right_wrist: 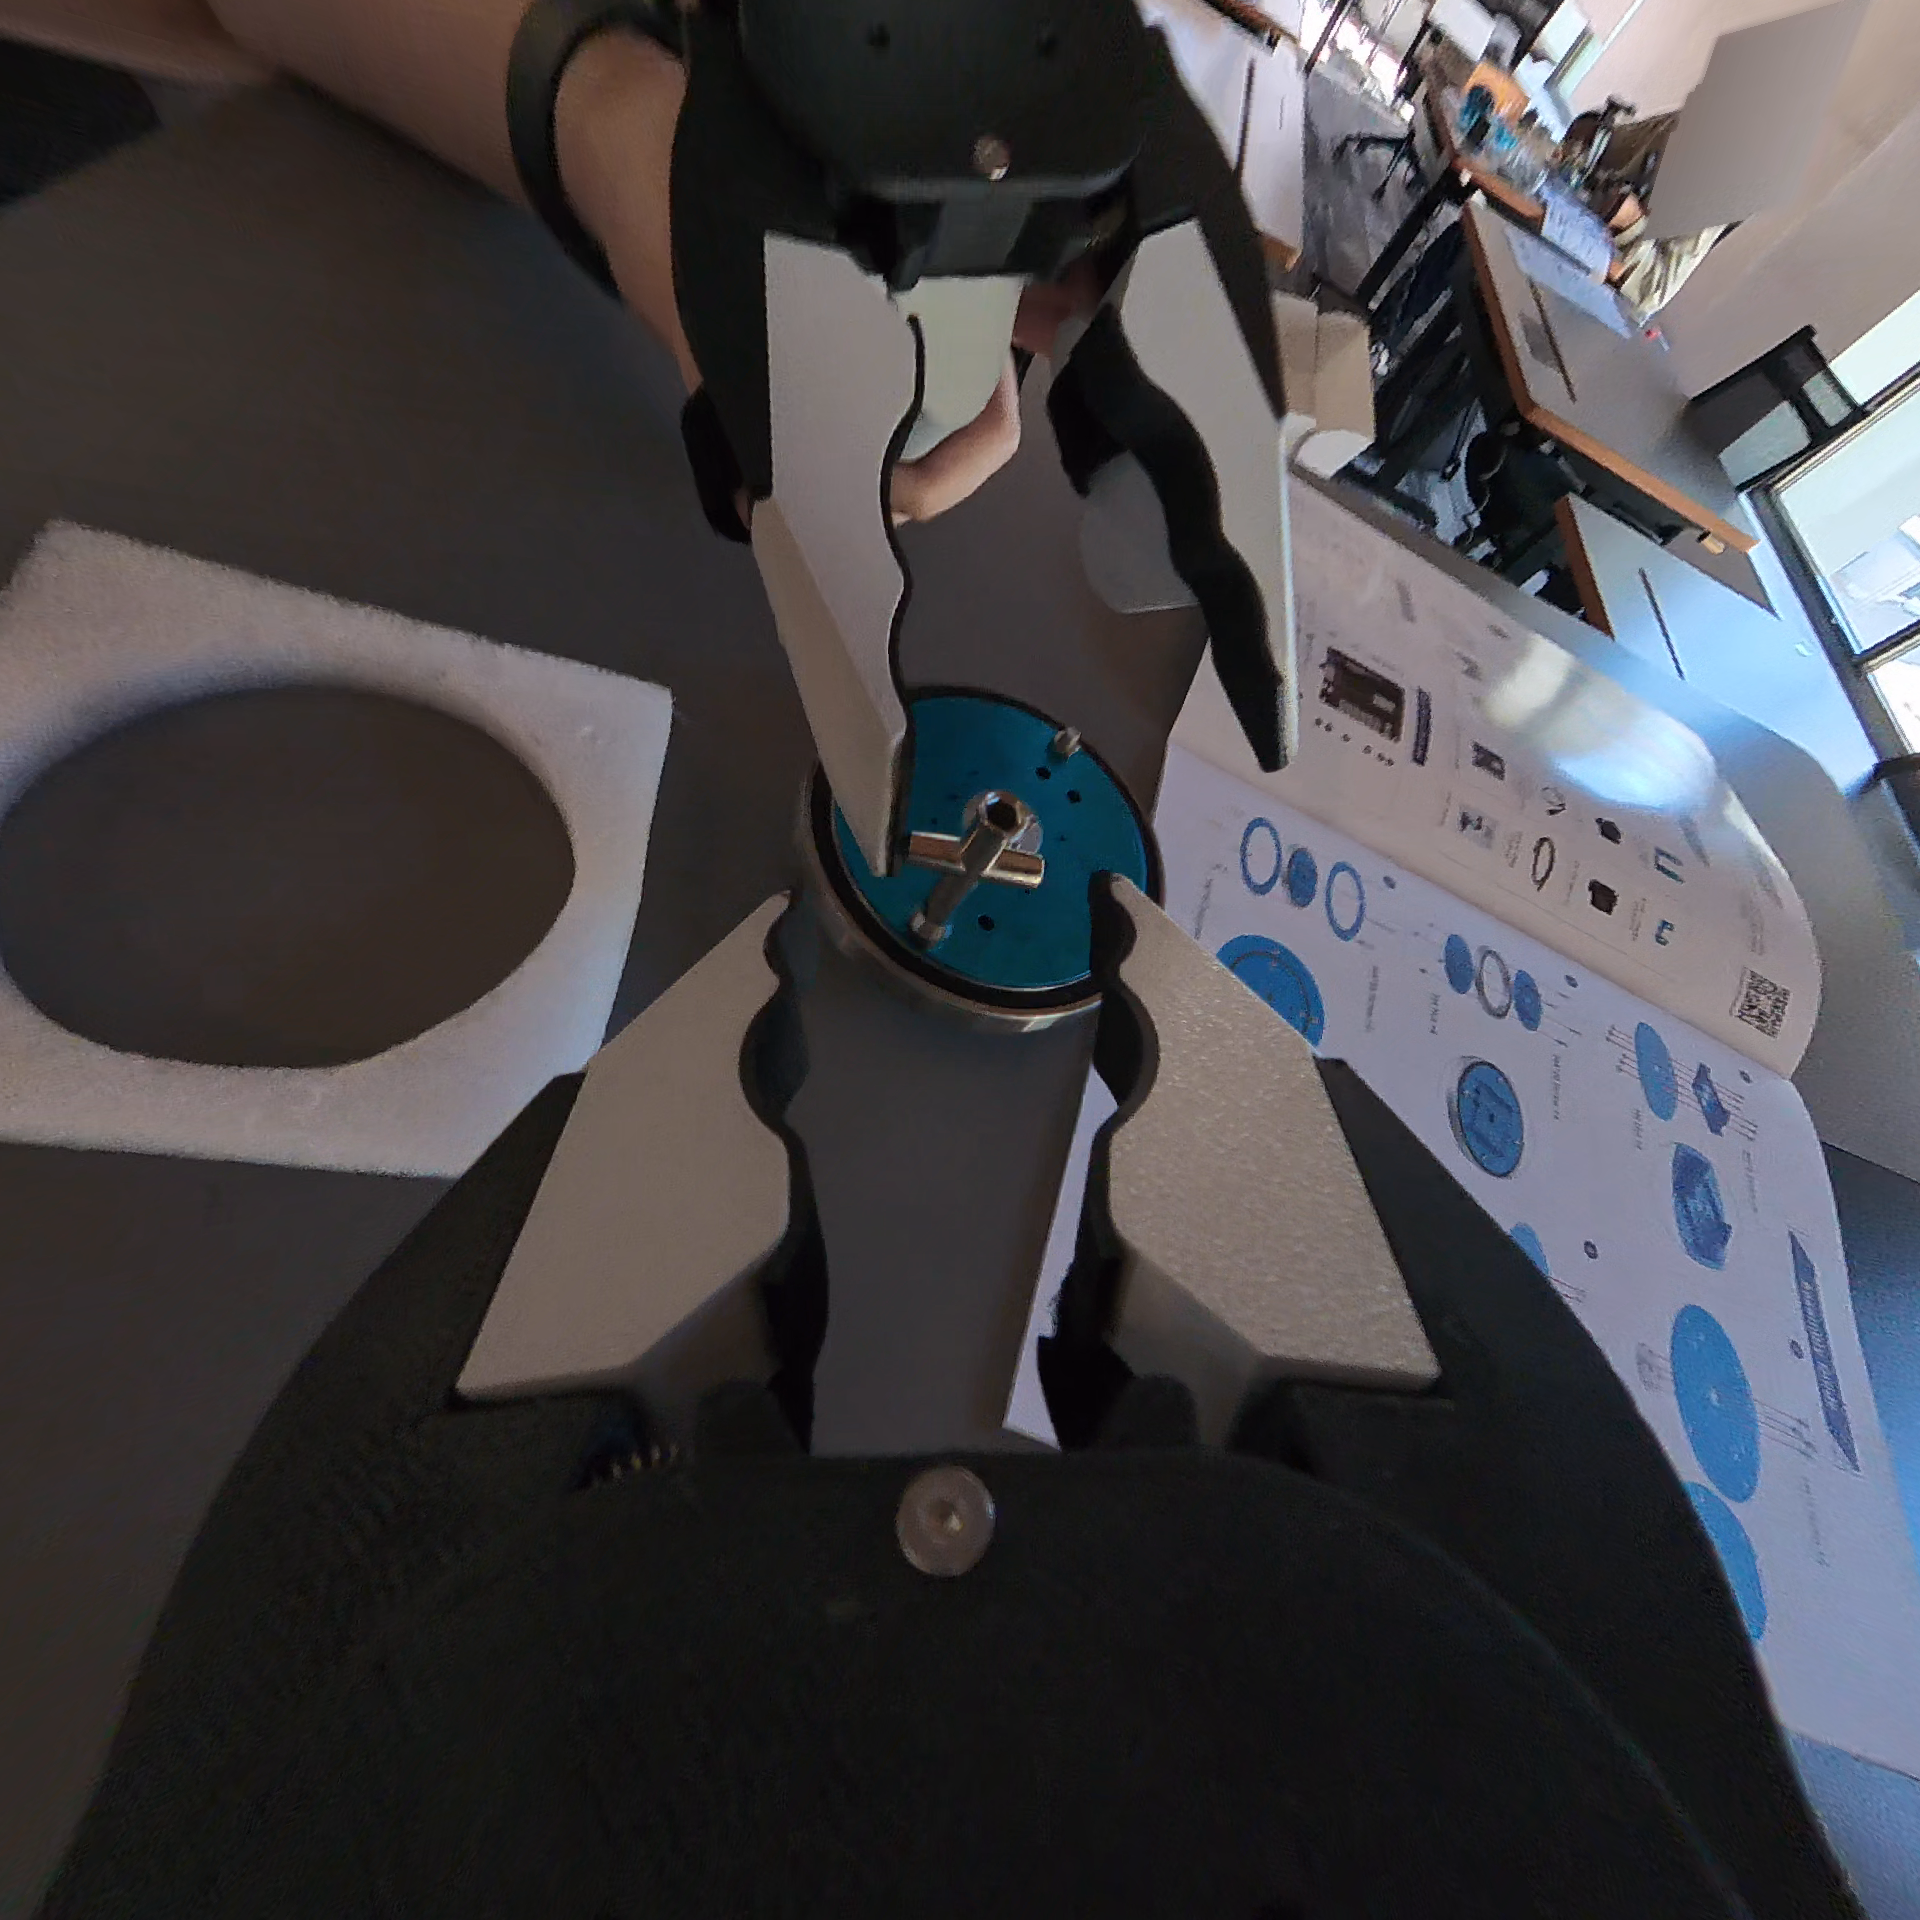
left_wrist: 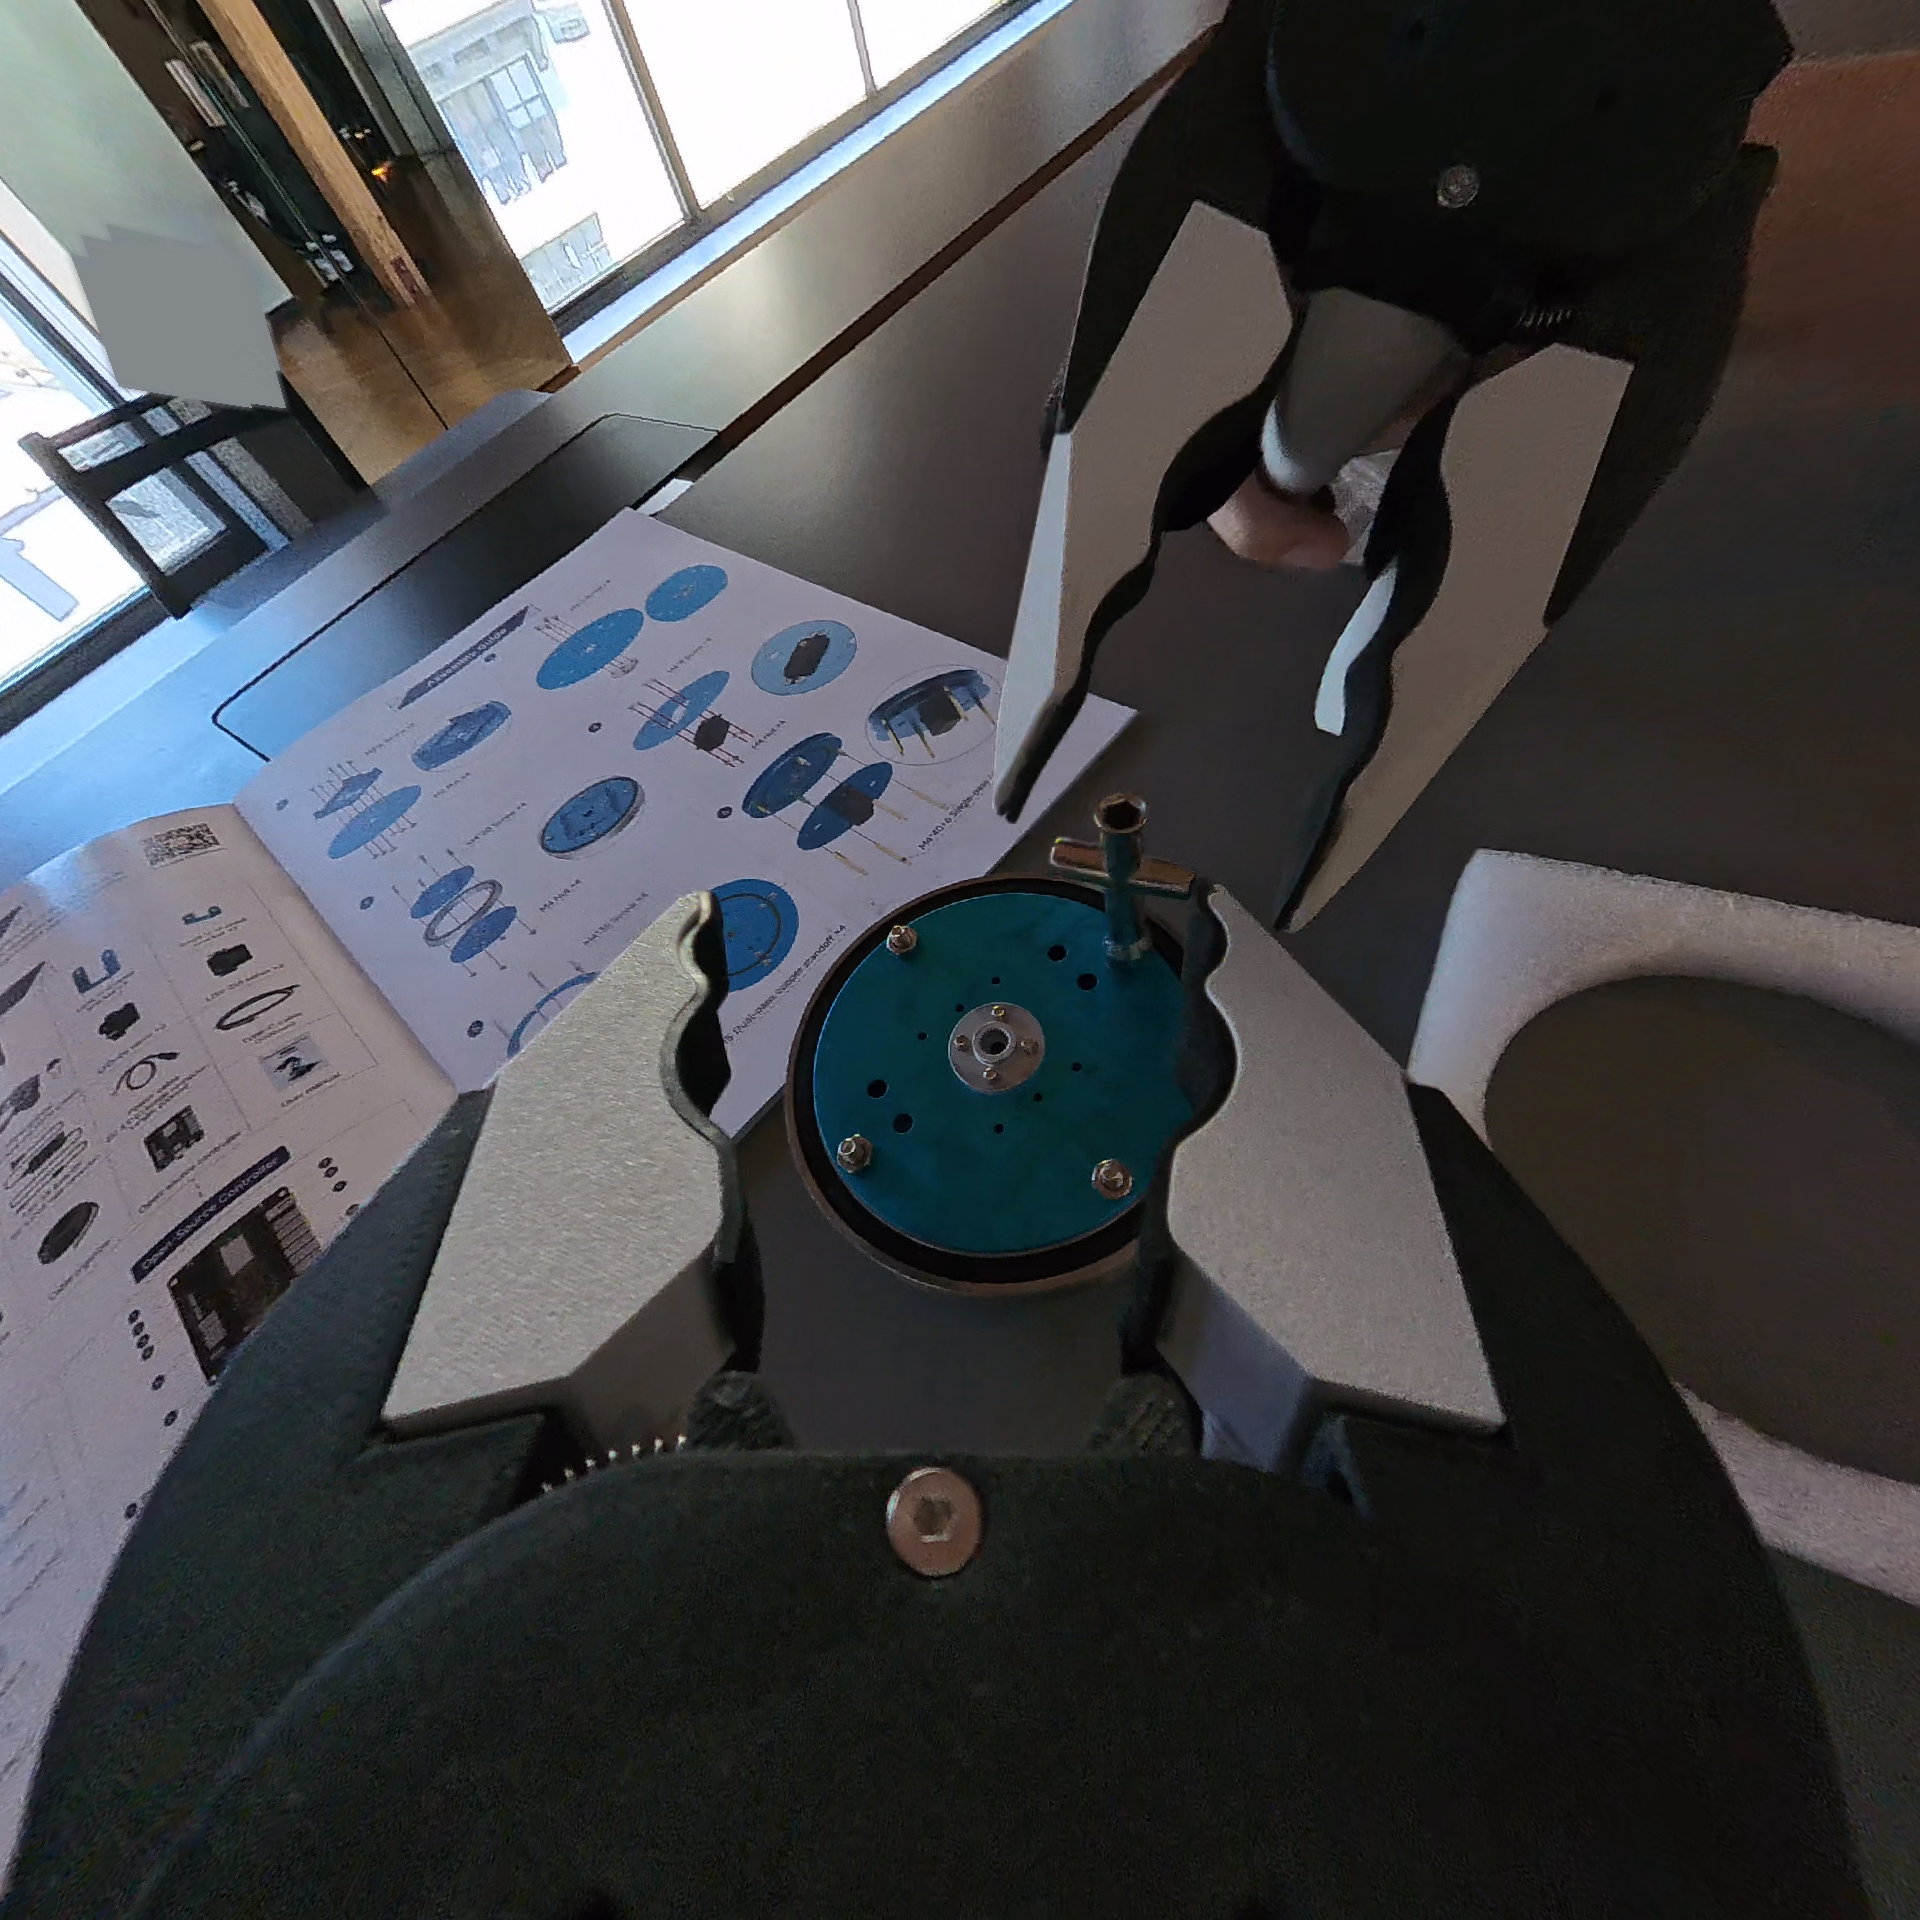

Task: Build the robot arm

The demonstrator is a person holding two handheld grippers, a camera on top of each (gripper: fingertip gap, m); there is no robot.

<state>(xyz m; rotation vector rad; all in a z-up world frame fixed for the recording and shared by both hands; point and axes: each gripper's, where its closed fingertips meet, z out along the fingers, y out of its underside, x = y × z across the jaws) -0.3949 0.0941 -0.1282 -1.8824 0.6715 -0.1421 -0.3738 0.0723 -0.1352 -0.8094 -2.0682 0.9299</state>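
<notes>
Both claws stand wide, holding nothing. The left gripper (left_wrist: 956, 935) brackets the blue disc (left_wrist: 997, 1070); the right gripper (right_wrist: 940, 904) hovers near the cross wrench (right_wrist: 971, 868) standing on it.

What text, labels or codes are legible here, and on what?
Assembly-diagram sheet: a heading strip and small captions beside the blue drawings; I don't transcribe writing.
Parts-list page: item captions, a dark banner and a QR code; mostly too small to read.
Blue disc, cross wrench, white foam insert: no markings visible.
</notes>
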